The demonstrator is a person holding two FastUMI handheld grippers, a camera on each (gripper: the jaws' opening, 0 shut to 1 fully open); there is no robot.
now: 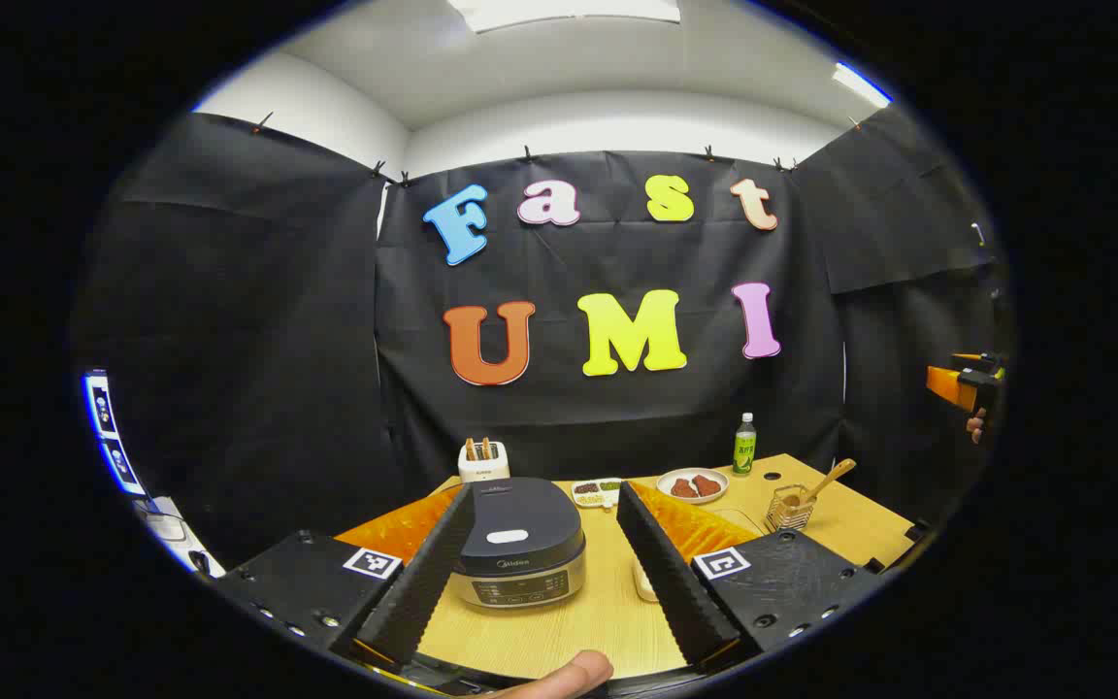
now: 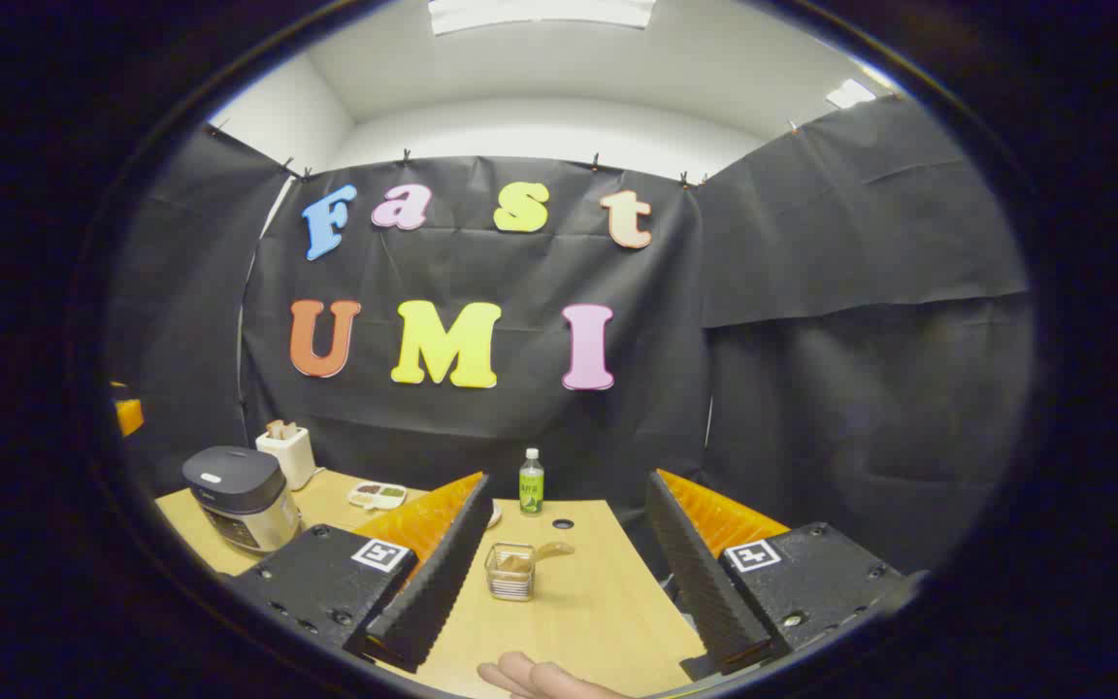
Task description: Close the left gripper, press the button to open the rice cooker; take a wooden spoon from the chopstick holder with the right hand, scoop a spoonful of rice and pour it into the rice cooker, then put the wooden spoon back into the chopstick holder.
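While both sets of tongs hang above the surface, nothing sits between their fingers.
Left tongs [image 1: 544, 553]: fingers spread wide apart, holding nothing; the rice cooker lies ahead between them.
Right tongs [image 2: 559, 573]: fingers wide apart, holding nothing; the chopstick holder stands ahead between them.
Rice cooker [image 1: 517, 553]: one, lid down, on the wooden surface [image 1: 598, 621], near its left side.
Chopstick holder [image 1: 790, 508]: one clear holder, on the right side of the surface.
Wooden spoon [image 1: 826, 482]: one, standing in the holder, leaning right.
Toaster [image 1: 483, 460]: one, behind the cooker.
Green bottle [image 1: 744, 445]: one, at the back.
Plate [image 1: 692, 485]: one, holding brown food.
Small dish [image 1: 597, 491]: one, beside the plate.
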